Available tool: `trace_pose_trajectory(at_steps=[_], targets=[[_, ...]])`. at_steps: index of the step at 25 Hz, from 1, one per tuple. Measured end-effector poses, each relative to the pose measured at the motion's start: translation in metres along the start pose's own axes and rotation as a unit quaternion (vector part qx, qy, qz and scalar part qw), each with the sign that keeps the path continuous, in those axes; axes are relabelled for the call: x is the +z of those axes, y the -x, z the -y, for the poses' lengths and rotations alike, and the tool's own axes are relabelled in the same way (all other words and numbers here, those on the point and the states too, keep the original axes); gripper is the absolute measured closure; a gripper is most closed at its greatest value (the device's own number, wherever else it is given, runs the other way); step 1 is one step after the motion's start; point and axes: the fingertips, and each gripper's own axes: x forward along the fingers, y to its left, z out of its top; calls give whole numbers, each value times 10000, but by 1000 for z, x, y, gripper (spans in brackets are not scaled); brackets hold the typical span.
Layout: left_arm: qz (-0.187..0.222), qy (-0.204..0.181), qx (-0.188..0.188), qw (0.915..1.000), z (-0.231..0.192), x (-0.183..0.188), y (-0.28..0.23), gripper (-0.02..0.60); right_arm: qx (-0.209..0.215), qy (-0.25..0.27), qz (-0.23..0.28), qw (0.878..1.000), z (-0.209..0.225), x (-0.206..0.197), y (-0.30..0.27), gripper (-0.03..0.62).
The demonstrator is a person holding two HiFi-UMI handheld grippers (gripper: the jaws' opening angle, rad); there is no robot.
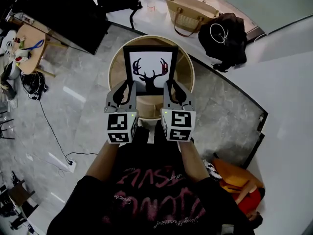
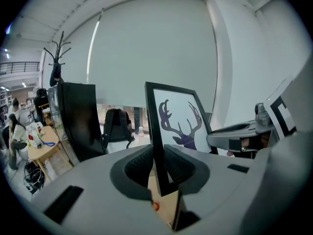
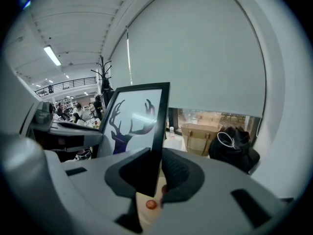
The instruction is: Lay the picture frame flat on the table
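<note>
The black rectangular picture frame with a deer print [image 1: 149, 71] stands upright on the round wooden table [image 1: 115, 68], long axis vertical, left gripper [image 1: 126, 89] clamped on its left edge, right gripper [image 1: 170, 89] on its right, both equally near.

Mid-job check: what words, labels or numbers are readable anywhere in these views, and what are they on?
No text can be read with confidence.
The shirt has pink lettering, but it is upside down and too blurred to read.
The picture frame shows only a stag silhouette, with no words.
The marker cubes carry only square coded patterns, with no letters or numbers.
</note>
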Motion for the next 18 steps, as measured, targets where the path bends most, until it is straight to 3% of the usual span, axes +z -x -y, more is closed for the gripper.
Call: trace_pose_trajectory(at_steps=[18], targets=[[-404,126,146,9990,5,-47,-20,509,249,-74,-431,9987,8,-48,-23,514]])
